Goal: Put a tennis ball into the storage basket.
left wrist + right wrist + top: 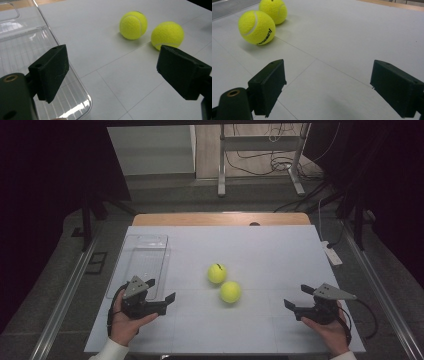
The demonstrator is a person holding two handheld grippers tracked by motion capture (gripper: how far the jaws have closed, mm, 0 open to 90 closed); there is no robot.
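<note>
Lying on table (280,265): two tennis balls (217,273), one clear tray (142,255).

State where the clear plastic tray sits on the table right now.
In the high view the clear plastic tray lies at the white table's left, just beyond the left claw.

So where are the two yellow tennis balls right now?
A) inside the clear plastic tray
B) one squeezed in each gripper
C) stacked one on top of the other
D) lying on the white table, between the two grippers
D: both tennis balls lie side by side on the white table, apart from the clear tray, while the left gripper and the right gripper stand open with nothing between their jaws.
</note>
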